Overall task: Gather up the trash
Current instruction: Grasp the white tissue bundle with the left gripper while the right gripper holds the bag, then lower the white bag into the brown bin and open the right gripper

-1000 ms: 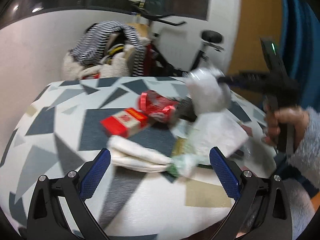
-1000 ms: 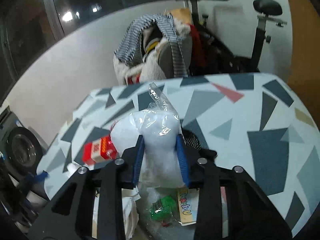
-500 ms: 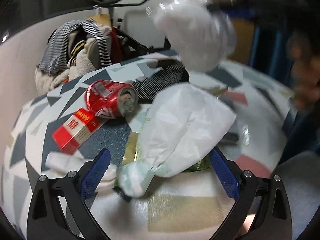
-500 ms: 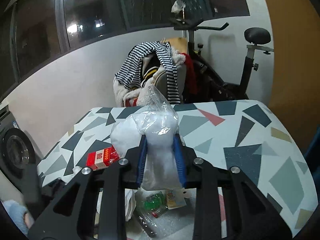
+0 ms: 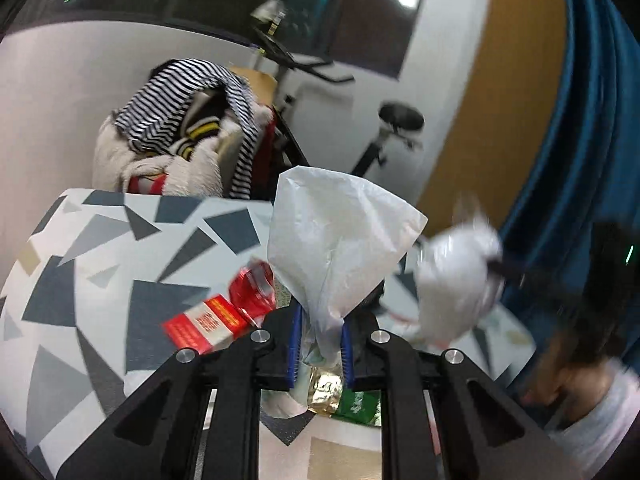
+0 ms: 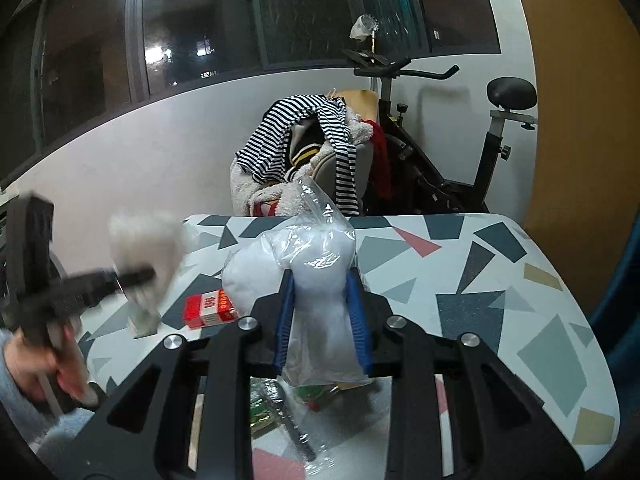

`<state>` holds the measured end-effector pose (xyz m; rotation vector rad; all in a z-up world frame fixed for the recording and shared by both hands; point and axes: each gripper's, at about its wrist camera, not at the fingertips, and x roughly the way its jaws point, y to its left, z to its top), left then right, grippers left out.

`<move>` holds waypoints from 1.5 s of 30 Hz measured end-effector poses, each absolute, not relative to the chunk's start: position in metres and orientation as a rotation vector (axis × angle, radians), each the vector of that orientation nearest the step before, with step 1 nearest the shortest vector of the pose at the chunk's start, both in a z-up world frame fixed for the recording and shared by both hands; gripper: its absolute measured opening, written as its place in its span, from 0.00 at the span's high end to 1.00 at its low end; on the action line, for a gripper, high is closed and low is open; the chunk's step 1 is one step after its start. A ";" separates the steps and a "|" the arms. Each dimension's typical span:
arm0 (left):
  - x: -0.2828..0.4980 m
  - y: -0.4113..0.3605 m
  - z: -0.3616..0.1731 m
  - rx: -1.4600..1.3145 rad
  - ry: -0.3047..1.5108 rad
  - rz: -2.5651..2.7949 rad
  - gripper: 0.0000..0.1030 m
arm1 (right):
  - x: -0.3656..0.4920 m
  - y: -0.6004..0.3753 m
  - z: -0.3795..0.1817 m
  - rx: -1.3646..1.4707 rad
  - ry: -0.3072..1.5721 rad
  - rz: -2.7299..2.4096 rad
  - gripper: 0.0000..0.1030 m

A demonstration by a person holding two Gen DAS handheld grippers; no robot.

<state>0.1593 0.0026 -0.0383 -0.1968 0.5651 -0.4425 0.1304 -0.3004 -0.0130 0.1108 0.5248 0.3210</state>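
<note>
My left gripper (image 5: 320,320) has its jaws closing, pads pinched on the neck of a white plastic bag (image 5: 336,248) that stands up above the patterned table (image 5: 100,248). My right gripper (image 6: 320,280) is shut on a clear bag of white stuffing (image 6: 316,248), held over the table. The left wrist view shows that clear bag (image 5: 456,288) blurred at the right. A red carton (image 5: 204,326) and a crushed red can (image 5: 254,290) lie on the table behind my left fingers. Gold and green wrappers (image 5: 326,392) lie beneath them.
A chair piled with striped clothes (image 6: 304,148) and an exercise bike (image 6: 440,160) stand behind the table. A blue curtain (image 5: 592,120) hangs on the right. A hand (image 6: 36,364) grips the left gripper's handle. More wrappers (image 6: 280,400) lie under the right gripper.
My left jaws went from wide open to closed on the white bag and lifted it off the table. The right gripper kept its clear bag and rose slightly.
</note>
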 end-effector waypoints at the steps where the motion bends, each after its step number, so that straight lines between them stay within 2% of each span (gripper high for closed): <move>1: 0.157 0.009 -0.032 -0.220 0.561 -0.443 0.84 | 0.125 -0.297 -0.011 0.106 0.522 0.326 0.72; 7: 0.116 0.029 -0.016 -0.280 0.564 -0.447 0.84 | 0.093 -0.279 -0.005 0.089 0.522 0.365 0.72; 18: 0.038 0.032 -0.038 -0.310 0.589 -0.451 0.84 | 0.033 -0.245 -0.021 0.061 0.579 0.422 0.72; 28: -0.005 0.033 -0.049 -0.279 0.583 -0.432 0.84 | -0.019 -0.224 -0.071 0.078 0.674 0.466 0.72; 36: -0.016 0.035 -0.063 -0.306 0.602 -0.427 0.84 | -0.044 -0.199 -0.135 0.044 0.830 0.543 0.72; 45: -0.016 0.040 -0.067 -0.311 0.602 -0.413 0.84 | -0.040 -0.188 -0.157 0.033 0.898 0.545 0.72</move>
